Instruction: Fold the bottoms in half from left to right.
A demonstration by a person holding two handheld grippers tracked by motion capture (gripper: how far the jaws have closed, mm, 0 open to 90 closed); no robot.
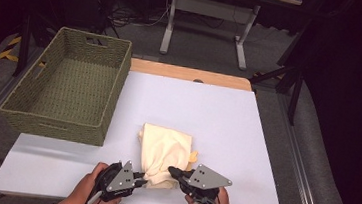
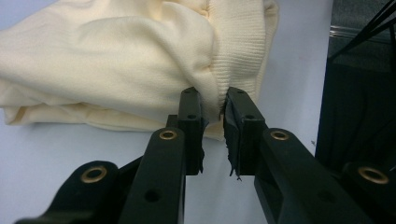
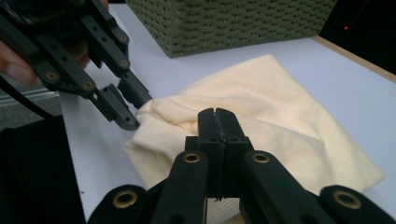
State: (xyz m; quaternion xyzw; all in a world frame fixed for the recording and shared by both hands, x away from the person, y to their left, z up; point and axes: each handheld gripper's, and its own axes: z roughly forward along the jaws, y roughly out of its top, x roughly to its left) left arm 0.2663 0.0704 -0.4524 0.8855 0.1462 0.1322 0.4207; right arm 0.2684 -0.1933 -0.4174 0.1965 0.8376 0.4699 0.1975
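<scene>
I see cream cloth point(image 1: 165, 153) bunched near tabletop's near edge, ribbed hem pinched in left gripper point(image 2: 214, 111), right gripper point(image 3: 217, 114) clamped on fold, basket point(image 1: 65, 88) far-left corner.

Overhead plus two close claw-mounted views

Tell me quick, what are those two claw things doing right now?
Left gripper: closed, pinching a fold of the cream cloth.
Right gripper: closed at the cloth's near edge; whether it holds any cannot be told.

Lab – metal-frame workbench point(image 1: 210, 7), floor cables point(image 1: 127, 14), dark curtains point(image 1: 355, 98)
</scene>
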